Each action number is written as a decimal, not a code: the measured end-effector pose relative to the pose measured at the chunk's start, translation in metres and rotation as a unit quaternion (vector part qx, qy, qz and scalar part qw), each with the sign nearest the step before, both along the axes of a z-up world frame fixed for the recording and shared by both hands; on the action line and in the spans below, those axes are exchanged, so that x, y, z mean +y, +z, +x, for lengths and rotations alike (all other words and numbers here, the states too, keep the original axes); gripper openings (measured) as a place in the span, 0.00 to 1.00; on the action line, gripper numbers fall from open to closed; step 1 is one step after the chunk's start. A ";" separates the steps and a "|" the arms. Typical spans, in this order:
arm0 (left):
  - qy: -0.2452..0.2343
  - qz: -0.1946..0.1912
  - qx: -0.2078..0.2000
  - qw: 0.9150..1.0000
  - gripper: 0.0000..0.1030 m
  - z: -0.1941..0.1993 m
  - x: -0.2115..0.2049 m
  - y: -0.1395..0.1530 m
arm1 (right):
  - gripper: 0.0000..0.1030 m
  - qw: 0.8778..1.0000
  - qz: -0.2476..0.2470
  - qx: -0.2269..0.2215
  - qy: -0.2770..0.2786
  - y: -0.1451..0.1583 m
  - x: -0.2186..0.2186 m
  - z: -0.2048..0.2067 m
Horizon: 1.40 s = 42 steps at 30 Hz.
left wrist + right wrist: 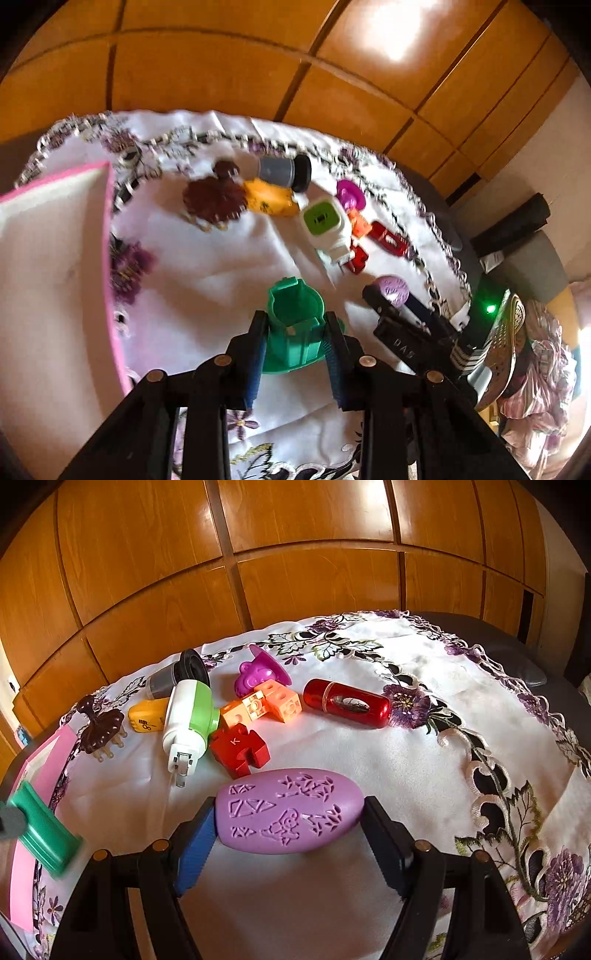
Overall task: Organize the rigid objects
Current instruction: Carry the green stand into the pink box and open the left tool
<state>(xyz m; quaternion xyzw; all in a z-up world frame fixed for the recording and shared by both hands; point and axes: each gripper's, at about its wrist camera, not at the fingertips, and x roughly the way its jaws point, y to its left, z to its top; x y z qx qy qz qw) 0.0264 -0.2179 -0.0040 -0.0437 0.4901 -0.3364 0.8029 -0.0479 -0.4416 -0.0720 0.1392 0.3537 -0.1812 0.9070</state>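
Observation:
My left gripper [295, 325] is shut on a green plastic piece [293, 317] and holds it over the white embroidered cloth, next to a pink-rimmed box [55, 258]. The green piece also shows in the right wrist view [42, 830]. My right gripper [288, 812] is shut on a lilac oval case [290, 810] with cut-out patterns, held sideways between its blue pads [195, 845]. It also shows in the left wrist view [393, 290]. On the cloth lie a white-green plug device [188, 720], a red puzzle block [240, 749], orange cubes [266, 705] and a red cylinder [347, 703].
Farther back lie a magenta mold [258, 674], a grey-black cup [173, 675], a yellow piece [147, 714] and a brown flower-shaped piece [101, 729]. A wooden panelled wall [295, 554] stands behind the table. Shoes and clothes [517, 350] lie off the table's right edge.

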 end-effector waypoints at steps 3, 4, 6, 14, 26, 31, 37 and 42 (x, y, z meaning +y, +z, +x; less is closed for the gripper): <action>0.011 -0.006 -0.018 1.000 0.29 0.004 0.015 0.012 | 0.75 1.000 -0.002 0.001 0.000 0.000 0.000 0.000; 0.018 -0.008 -0.023 1.000 0.29 0.008 0.023 0.016 | 0.75 1.000 -0.002 0.001 0.001 0.000 0.000 0.000; 0.037 -0.006 -0.033 0.999 0.29 0.015 0.041 0.022 | 0.75 1.000 -0.004 0.002 0.000 0.000 0.001 0.000; 0.130 0.012 -0.054 0.990 0.29 0.058 0.123 0.031 | 0.75 1.000 -0.010 0.004 0.002 0.000 0.001 0.000; 0.191 0.079 -0.048 0.977 0.29 0.138 0.176 -0.011 | 0.75 1.000 -0.017 0.005 0.003 0.000 0.002 0.000; 0.211 0.117 -0.051 0.969 0.29 0.160 0.182 -0.025 | 0.75 1.000 -0.019 0.005 0.004 -0.001 0.002 -0.001; 0.227 0.135 -0.067 0.962 0.29 0.173 0.186 -0.028 | 0.75 1.000 -0.019 0.004 0.005 -0.001 0.002 0.000; 0.246 0.120 -0.061 0.960 0.35 0.173 0.195 -0.025 | 0.75 1.000 -0.021 0.005 0.005 -0.001 0.002 0.000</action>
